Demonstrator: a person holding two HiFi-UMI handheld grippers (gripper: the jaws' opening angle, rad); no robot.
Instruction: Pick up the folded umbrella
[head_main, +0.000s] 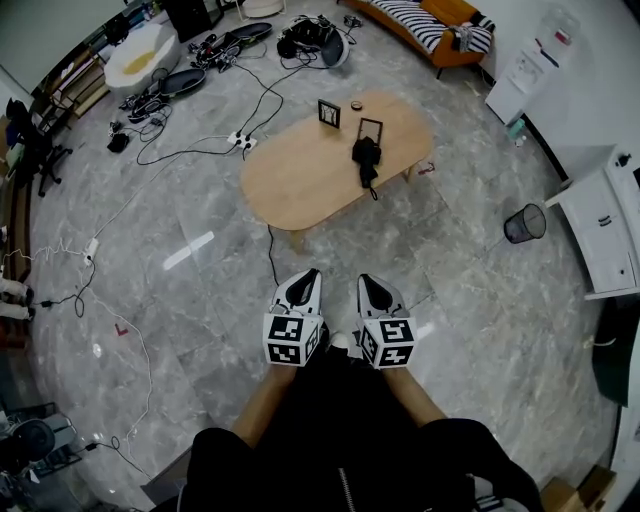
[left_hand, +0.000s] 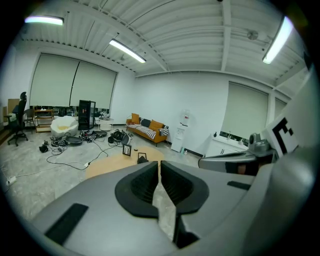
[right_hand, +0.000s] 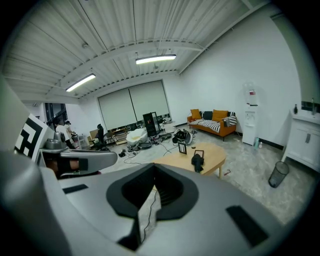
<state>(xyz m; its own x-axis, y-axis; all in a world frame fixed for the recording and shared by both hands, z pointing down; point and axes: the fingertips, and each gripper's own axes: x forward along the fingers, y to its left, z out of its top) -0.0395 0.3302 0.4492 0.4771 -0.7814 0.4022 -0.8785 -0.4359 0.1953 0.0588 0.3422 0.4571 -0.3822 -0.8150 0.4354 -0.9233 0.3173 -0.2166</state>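
Noted grey left gripper (head_main: 310, 276) and grey right gripper (head_main: 366, 283) both closed, empty. Located folded black umbrella (head_main: 366, 158) on oval wooden table (head_main: 290, 180), well ahead, just beside small black frame (head_main: 371, 127). Flagged risk of toppling frame on approach.

No words, labels, brands or numbers can be read anywhere.

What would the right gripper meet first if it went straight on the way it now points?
Probably the marble floor short of the wooden table; depth is unclear, so the right gripper might instead reach the table's edge.
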